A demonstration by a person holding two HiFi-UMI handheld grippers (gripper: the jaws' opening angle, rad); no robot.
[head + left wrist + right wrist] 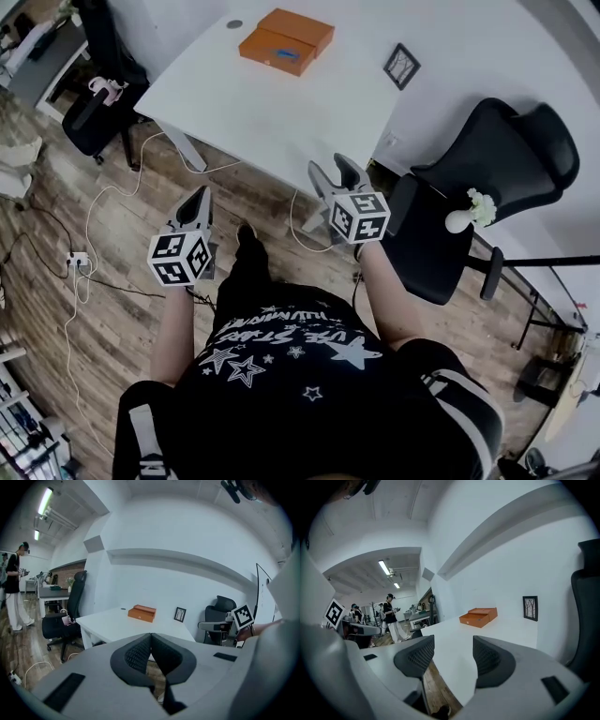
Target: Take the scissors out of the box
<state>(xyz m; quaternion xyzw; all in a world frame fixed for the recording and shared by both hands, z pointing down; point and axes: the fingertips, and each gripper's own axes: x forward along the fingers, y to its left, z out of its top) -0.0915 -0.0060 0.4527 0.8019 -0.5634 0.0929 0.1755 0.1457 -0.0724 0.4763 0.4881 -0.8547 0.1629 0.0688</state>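
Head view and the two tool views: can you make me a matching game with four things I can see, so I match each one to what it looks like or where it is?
Things:
1. box
2. picture frame
3. left tool
4. right tool

Descriptions:
A. jaws apart, nothing between them
B. standing upright, with a black rim
C. jaws closed together, nothing held
D. orange, lying on the white table

Right pairs: 1-D, 2-B, 3-C, 4-A.
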